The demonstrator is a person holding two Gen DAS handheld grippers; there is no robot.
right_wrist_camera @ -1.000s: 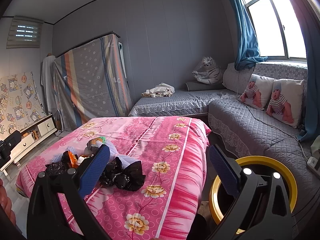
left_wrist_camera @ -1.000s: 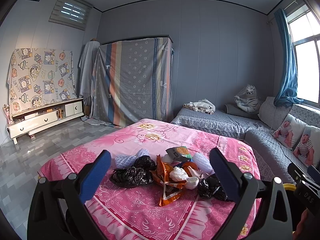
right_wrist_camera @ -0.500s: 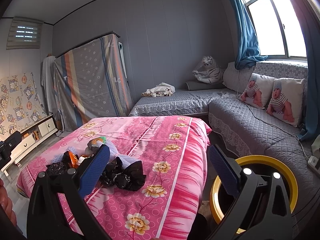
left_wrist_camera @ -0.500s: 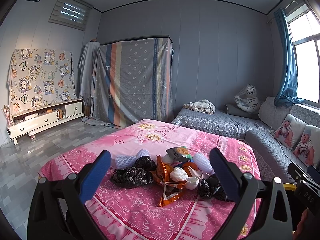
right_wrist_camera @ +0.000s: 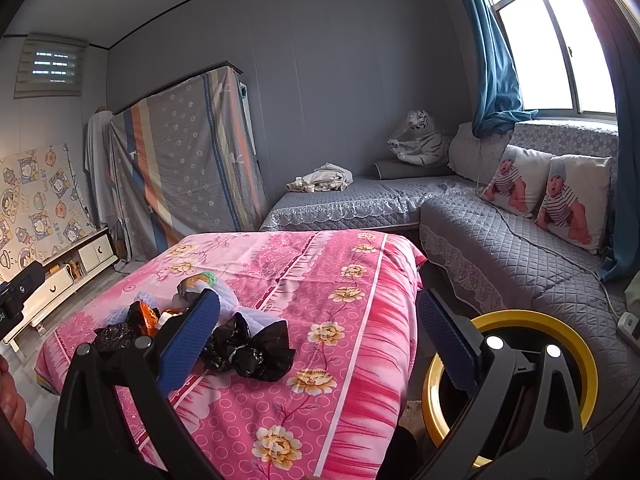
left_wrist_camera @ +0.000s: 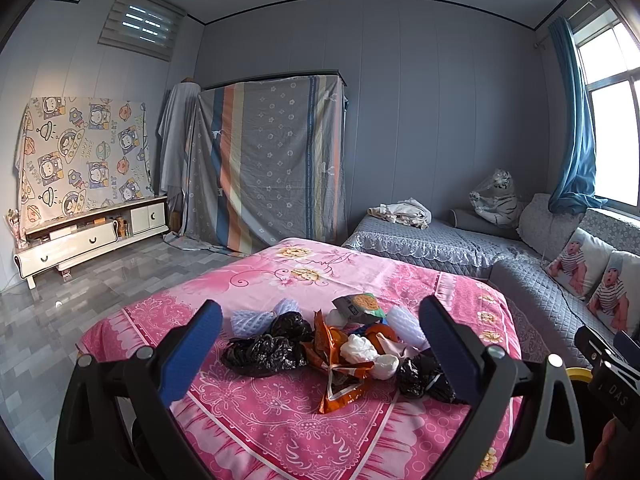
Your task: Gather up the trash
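Note:
A heap of trash lies on the pink flowered table cloth [left_wrist_camera: 288, 432]: black plastic bags [left_wrist_camera: 264, 352], an orange snack wrapper [left_wrist_camera: 340, 384], white crumpled paper [left_wrist_camera: 360, 350] and white foam netting [left_wrist_camera: 250, 322]. My left gripper [left_wrist_camera: 320, 344] is open and empty, held short of the heap. My right gripper [right_wrist_camera: 316, 328] is open and empty, to the right of the heap. A black bag [right_wrist_camera: 248, 348] lies nearest it. A bin with a yellow rim [right_wrist_camera: 520, 318] stands on the floor by the table's right side.
A grey quilted corner sofa [right_wrist_camera: 500, 232] with baby-print cushions [right_wrist_camera: 548, 196] runs along the right and back. A covered wardrobe [left_wrist_camera: 272, 160] and a low white cabinet [left_wrist_camera: 88, 236] stand at the back left. Grey tiled floor [left_wrist_camera: 80, 304] lies left of the table.

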